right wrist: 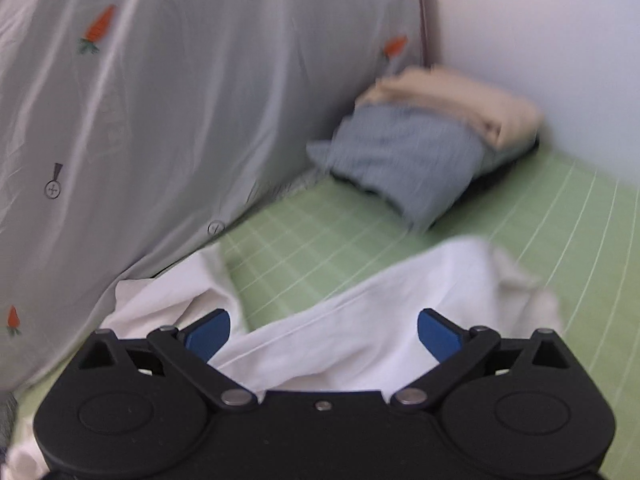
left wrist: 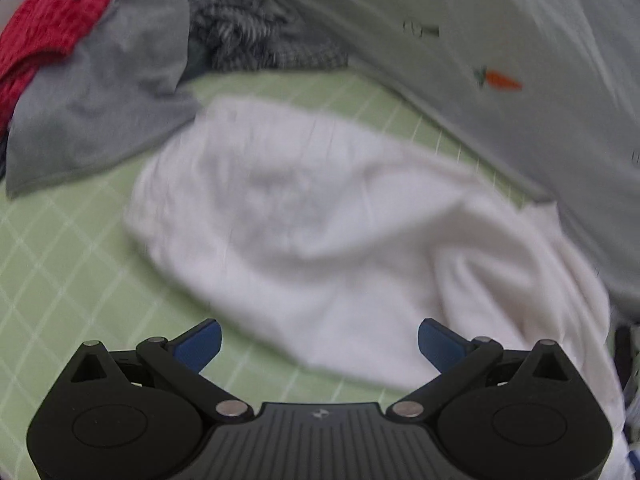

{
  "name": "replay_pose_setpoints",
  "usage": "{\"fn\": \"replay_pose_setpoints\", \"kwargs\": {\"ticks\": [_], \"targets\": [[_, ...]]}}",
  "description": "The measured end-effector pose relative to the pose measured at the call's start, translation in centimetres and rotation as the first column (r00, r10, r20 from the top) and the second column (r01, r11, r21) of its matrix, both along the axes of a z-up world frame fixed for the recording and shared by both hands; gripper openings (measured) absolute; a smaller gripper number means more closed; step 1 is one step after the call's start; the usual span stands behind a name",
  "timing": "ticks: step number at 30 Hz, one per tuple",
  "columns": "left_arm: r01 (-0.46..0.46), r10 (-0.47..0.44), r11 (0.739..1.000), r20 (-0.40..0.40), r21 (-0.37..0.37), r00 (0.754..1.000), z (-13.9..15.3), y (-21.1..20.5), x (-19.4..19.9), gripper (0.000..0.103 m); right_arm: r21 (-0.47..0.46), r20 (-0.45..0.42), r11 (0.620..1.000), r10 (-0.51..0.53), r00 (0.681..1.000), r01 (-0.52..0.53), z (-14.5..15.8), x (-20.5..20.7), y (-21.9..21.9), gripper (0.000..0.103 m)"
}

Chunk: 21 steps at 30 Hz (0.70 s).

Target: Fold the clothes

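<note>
The white garment point(left wrist: 320, 240) lies crumpled on the green checked sheet point(left wrist: 60, 260), just beside the carrot-print cover point(left wrist: 500, 60) and in front of both grippers; it looks light, thin and limp, so it should sag and slide from any grip taken mid-panel. The left gripper point(left wrist: 319, 342) and the right gripper point(right wrist: 324, 334) both stand spread wide, pinching nothing. Blur hides the seams, but probably a hem edge or corner is the best hold.

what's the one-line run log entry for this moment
left gripper: open, empty | right gripper: open, over white garment | garment: loose on green sheet | folded pile: by wall
</note>
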<state>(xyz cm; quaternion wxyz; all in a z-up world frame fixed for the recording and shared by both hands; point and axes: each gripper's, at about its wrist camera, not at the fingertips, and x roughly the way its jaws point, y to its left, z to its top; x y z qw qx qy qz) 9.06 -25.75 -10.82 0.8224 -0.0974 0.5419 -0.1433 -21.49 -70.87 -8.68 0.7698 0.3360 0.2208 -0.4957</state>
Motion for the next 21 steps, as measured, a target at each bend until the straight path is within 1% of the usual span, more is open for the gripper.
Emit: {"fn": "replay_pose_setpoints", "kwargs": {"ticks": [3,5,8,11,13,15,18,21], "targets": [[-0.003,0.003,0.999,0.004,-0.032,1.0,1.1,-1.0,4.4,0.103,0.052,0.001,0.998,-0.044,0.999,0.044,-0.9,2.4,-0.3,0.101],[-0.001,0.001,0.998,-0.003,-0.055,1.0,1.3,-2.8,7.3,0.103,0.08,-0.013,0.994,-0.071,0.997,0.072,-1.5,3.9,-0.4,0.101],[0.002,-0.003,0.997,-0.013,-0.077,1.0,1.0,-6.1,11.0,0.103,0.106,-0.077,0.988,-0.105,0.991,0.113,-2.9,6.0,-1.1,0.101],[0.006,-0.011,0.996,-0.048,-0.087,0.999,-0.3,-9.3,13.6,0.103,0.151,-0.16,0.976,-0.135,0.978,0.16,-4.7,7.2,-1.5,0.099],[0.009,-0.015,0.997,-0.072,-0.083,0.997,-1.4,-11.2,14.8,0.103,0.181,-0.189,0.966,-0.152,0.97,0.187,-6.1,7.0,-1.1,0.099],[0.011,-0.017,0.997,-0.089,-0.073,0.996,-2.4,-12.8,15.5,0.103,0.202,-0.218,0.961,-0.141,0.966,0.186,-7.3,6.8,-0.5,0.098],[0.009,-0.016,0.998,-0.126,-0.055,0.992,-3.7,-14.6,16.1,0.103,0.188,-0.27,0.972,-0.084,0.959,0.138,-8.3,7.0,0.8,0.098],[-0.011,0.005,1.0,-0.174,-0.029,0.985,-4.8,-15.6,16.4,0.103,0.17,-0.299,0.98,-0.049,0.953,0.104,-8.6,7.3,1.6,0.098]]}}
